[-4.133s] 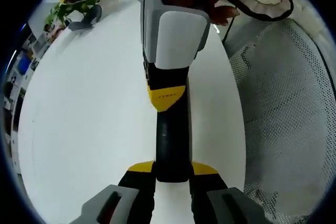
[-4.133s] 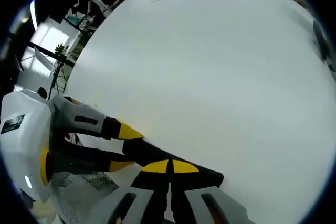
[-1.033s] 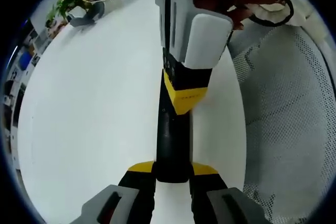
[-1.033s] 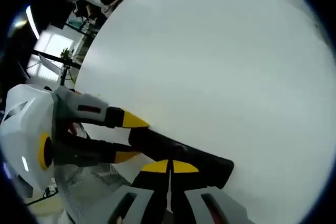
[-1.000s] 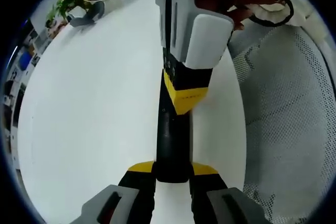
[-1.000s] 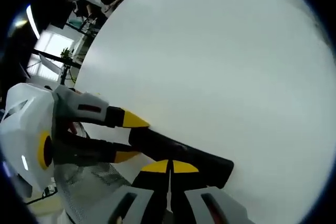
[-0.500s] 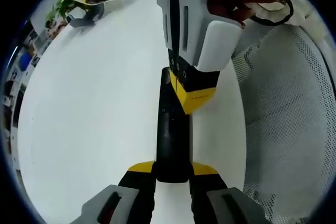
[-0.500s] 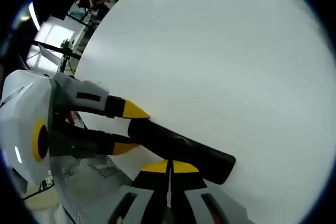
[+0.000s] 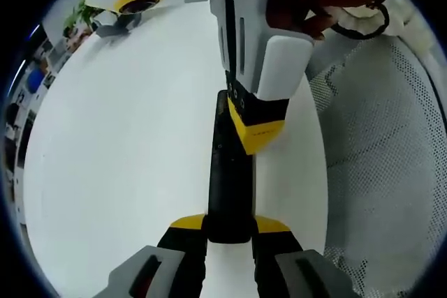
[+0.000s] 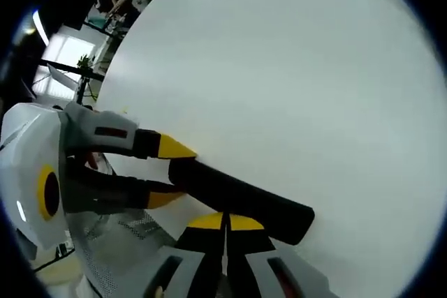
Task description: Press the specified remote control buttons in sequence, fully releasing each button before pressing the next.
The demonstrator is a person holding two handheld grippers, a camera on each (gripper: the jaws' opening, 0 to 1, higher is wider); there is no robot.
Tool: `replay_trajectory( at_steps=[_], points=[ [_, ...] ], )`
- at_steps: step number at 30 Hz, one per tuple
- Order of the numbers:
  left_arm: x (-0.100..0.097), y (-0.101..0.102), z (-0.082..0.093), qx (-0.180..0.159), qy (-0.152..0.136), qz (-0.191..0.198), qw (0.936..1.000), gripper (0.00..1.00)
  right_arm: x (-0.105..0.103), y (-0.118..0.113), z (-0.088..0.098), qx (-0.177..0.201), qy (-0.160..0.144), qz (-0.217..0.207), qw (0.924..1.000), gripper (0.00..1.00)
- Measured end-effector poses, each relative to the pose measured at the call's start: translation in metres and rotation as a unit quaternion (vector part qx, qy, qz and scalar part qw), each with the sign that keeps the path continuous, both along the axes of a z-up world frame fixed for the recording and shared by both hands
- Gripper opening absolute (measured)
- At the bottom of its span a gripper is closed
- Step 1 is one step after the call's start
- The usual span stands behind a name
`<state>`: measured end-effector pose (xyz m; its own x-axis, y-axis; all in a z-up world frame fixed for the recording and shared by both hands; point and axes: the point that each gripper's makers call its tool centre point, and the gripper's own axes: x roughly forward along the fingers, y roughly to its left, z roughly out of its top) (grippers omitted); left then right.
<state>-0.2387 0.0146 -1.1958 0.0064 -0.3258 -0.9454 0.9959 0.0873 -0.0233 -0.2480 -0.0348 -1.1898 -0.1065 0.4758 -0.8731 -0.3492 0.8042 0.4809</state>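
- Two jaws of the left gripper are clamping the near end of the black remote, lying over the white table.
- Right gripper, jaws closed together and holding nothing, is pressing down on the remote's top face.

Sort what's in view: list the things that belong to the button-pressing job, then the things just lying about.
Belongs to the job:
remote control, clamped in the left tool
right tool, shut, over the remote's top face

Just lying about:
white table
white mesh chair back
potted plant at the far edge
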Motion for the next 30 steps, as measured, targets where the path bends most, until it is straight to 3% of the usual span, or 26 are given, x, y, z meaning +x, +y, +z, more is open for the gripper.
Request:
replay_trajectory(
  at_steps=[11,26,30],
  points=[
    [0.0001,0.0000,-0.0006,0.007,-0.001,-0.004,1.0000,0.24,0.0000,-0.0002,0.0001,0.008,0.002,-0.015,0.9999,0.00],
    [-0.0005,-0.0001,-0.0001,0.002,-0.004,0.008,1.0000,0.24,0.0000,0.0003,0.0020,-0.002,-0.016,0.004,0.9999,0.00],
    [-0.0009,-0.0001,0.0004,-0.004,-0.005,0.011,0.9999,0.24,0.0061,0.0062,0.0070,0.020,-0.027,-0.011,0.9994,0.00]
  ],
)
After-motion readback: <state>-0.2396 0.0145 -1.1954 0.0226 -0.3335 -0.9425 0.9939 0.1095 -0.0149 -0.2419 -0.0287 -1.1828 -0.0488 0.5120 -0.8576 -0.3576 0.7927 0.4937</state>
